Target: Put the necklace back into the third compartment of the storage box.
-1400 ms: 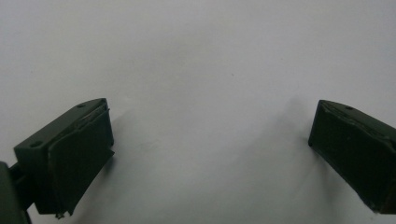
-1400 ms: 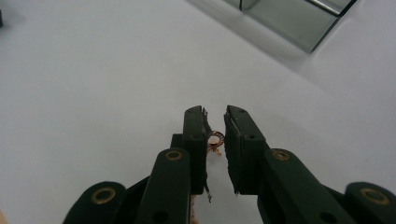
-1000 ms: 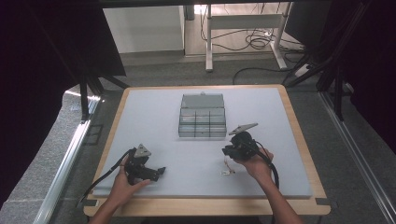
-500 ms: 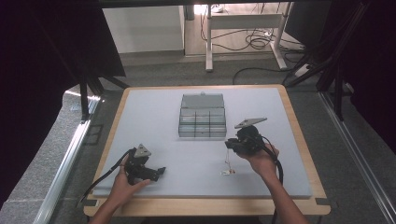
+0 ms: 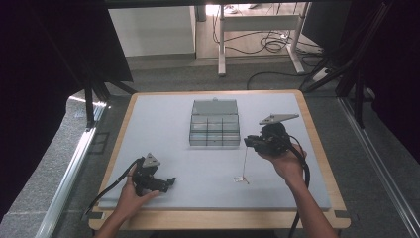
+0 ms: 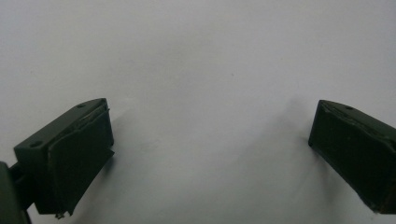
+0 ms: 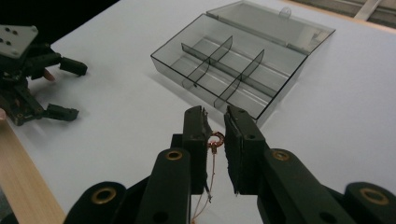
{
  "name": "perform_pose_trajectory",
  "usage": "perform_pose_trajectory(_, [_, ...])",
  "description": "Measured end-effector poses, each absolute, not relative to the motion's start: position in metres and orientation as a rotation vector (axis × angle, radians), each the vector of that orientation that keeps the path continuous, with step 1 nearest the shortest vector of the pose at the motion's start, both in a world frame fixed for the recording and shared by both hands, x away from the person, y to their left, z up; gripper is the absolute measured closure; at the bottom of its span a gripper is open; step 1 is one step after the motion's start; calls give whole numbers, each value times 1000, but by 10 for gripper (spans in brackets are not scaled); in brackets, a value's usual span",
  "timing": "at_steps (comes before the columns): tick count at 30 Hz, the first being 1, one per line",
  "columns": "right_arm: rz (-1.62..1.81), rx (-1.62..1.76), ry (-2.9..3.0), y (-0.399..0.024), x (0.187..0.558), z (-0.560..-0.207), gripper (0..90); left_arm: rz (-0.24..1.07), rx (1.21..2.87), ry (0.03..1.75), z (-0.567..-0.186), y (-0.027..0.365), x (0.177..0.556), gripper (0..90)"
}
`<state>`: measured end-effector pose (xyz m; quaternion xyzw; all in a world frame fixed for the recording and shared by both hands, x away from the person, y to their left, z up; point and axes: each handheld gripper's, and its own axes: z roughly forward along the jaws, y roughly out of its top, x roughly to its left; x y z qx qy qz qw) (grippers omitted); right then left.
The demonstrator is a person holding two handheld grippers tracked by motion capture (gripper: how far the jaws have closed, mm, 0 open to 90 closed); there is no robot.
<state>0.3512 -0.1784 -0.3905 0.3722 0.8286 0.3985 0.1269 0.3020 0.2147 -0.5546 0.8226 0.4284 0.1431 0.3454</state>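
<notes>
On the left, near the front edge of the white mat, my left gripper rests low in the left hand, its cable trailing off toward the table's near-left corner. In the left gripper view its jaws stand wide apart with nothing but bare mat between them.

Moving toward the middle, the clear compartment box sits on the far half of the mat with its lid folded back on the far side. From the right gripper view I can see the dividers inside it, and the compartments I can make out look bare.

Right of the box, my right gripper is held up off the mat in the right hand, just beside the box's near-right corner, with the grey plate on top. Its jaws are drawn in narrow and pinch a thin copper-coloured chain by the small ring at its top end. In the high view the chain hangs straight down from the jaws, and its lower end touches the mat, nearer to me than the box.
</notes>
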Motion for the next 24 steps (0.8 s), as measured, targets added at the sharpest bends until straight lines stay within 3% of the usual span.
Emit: perform_pose_trajectory(24, [1283, 1068, 2307, -181, 357, -335, 772, 370, 2140, 1110, -554, 215, 302, 0])
